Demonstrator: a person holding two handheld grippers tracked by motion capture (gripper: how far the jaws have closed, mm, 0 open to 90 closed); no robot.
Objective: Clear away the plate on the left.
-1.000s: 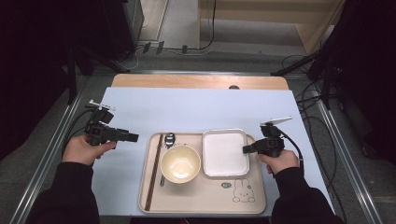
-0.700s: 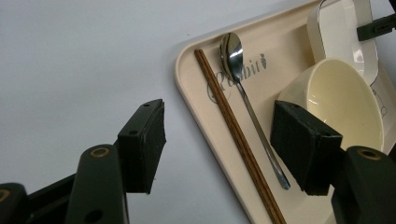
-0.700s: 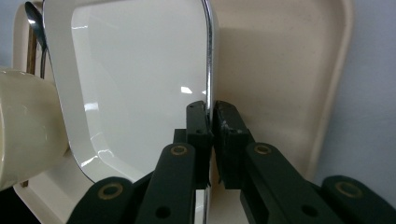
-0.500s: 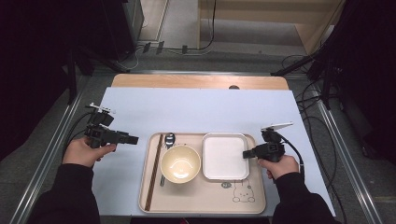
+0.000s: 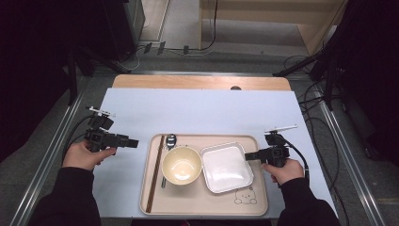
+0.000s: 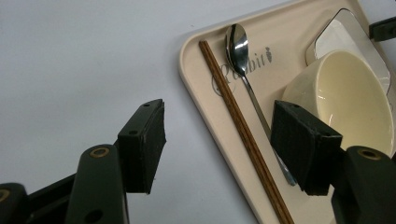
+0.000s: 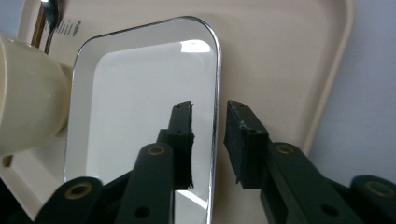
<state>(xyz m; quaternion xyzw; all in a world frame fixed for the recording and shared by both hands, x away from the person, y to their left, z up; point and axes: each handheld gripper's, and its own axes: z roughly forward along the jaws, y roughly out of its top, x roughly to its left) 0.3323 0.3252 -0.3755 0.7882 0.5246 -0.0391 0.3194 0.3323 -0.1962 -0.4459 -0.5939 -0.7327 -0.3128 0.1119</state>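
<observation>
So the right gripper (image 7: 208, 140) is sitting at the near-right edge of the square metal dish (image 5: 227, 167), fingers (image 7: 183, 140) straddling the rim with one inside and one outside; gap is narrow but I'm still seeing daylight on both sides of the rim, so I'm reading it as not clamped yet; dish is lying flat on the beige tray (image 5: 197, 203), right half, touching or nearly touching the cream bowl (image 5: 181, 165) next to it; nothing is looking lifted or tilted. Left gripper (image 5: 133, 142) is hovering over the bare worktop (image 5: 197, 113) just off the tray's left edge, fingers (image 6: 142, 144) wide apart and holding nothing, pointing toward the chopsticks (image 6: 243, 135) and spoon (image 6: 243, 60) lying along the tray's left side; the spoon handle is running partly under the bowl's side in the left gripper view. My read on progress: early; the approach to the dish is essentially done, the grasp is only being set up; closing on the rim, lifting and moving the dish are all remaining, and bowl, spoon and chopsticks are sitting untouched on the tray.
</observation>
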